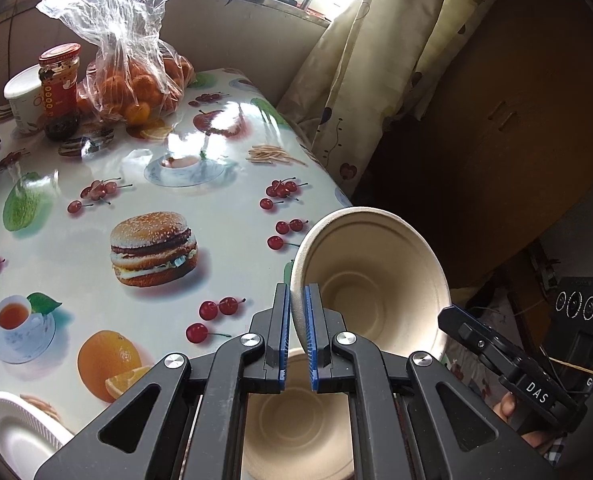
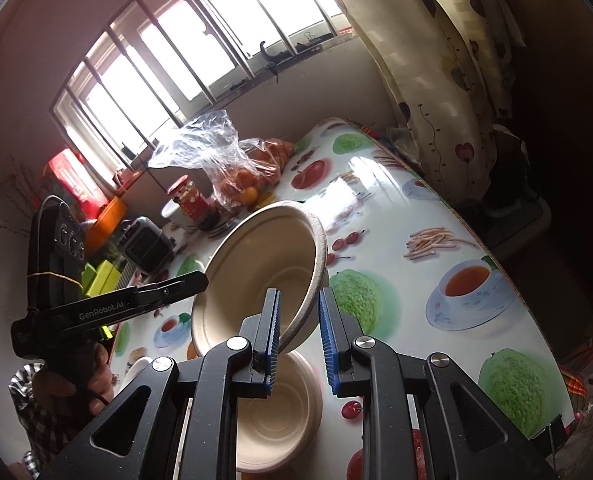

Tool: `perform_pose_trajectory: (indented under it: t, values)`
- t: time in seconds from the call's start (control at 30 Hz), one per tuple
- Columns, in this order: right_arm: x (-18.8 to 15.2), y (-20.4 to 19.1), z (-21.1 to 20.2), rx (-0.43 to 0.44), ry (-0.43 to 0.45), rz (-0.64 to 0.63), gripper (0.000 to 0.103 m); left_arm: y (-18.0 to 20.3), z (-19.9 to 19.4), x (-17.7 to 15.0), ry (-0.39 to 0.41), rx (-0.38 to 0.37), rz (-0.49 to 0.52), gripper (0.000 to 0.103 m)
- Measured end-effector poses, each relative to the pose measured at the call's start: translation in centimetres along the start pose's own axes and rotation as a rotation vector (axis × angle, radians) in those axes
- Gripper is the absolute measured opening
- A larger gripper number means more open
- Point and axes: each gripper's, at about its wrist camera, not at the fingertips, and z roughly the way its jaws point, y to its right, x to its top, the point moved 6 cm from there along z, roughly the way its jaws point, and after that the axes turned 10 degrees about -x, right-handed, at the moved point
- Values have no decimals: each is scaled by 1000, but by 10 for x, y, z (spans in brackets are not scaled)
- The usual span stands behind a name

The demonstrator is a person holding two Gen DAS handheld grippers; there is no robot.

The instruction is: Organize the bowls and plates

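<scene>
My left gripper (image 1: 297, 304) is shut on the rim of a beige paper bowl (image 1: 376, 280) and holds it tilted in the air above a second beige bowl (image 1: 296, 420) that rests on the table. In the right wrist view the held bowl (image 2: 264, 264) hangs tilted over the resting bowl (image 2: 276, 412). My right gripper (image 2: 297, 312) is open, its blue pads on either side of the held bowl's rim, apart from it. The left gripper shows at the left of the right wrist view (image 2: 194, 282). A white plate (image 1: 20, 432) lies at the table's near left.
The table (image 1: 216, 200) has a glossy fruit-print cloth. At its far end stand a bag of oranges (image 1: 136, 84), a red-lidded jar (image 1: 58, 88) and a white cup (image 1: 22, 100). A curtain (image 1: 376, 60) hangs past the table's right edge.
</scene>
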Motion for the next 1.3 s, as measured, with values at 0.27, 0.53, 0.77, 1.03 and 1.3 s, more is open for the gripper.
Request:
perform_pose_trajectory:
  t: [0.27,0.53,0.77,1.03,1.3]
  values:
    - [-18,-7,-11,4,-7,-3,19,0,-14,-15,12,-9,-2,7]
    - [-35,-14,-16,2,-20,-12,19,-2,-25,-32,14,-7,-5,7]
    - [-53,-19,-16,9,-42,-16,20,-9,-34,-49,19,-8,-29,7]
    - [-68,-24,-15,11,-58,-24,20,-14,-40,-64,16,3,-39,7]
    - [-80,-25,-12,13,-75,-23,20,-18,-43,-75,13,19,-42,7]
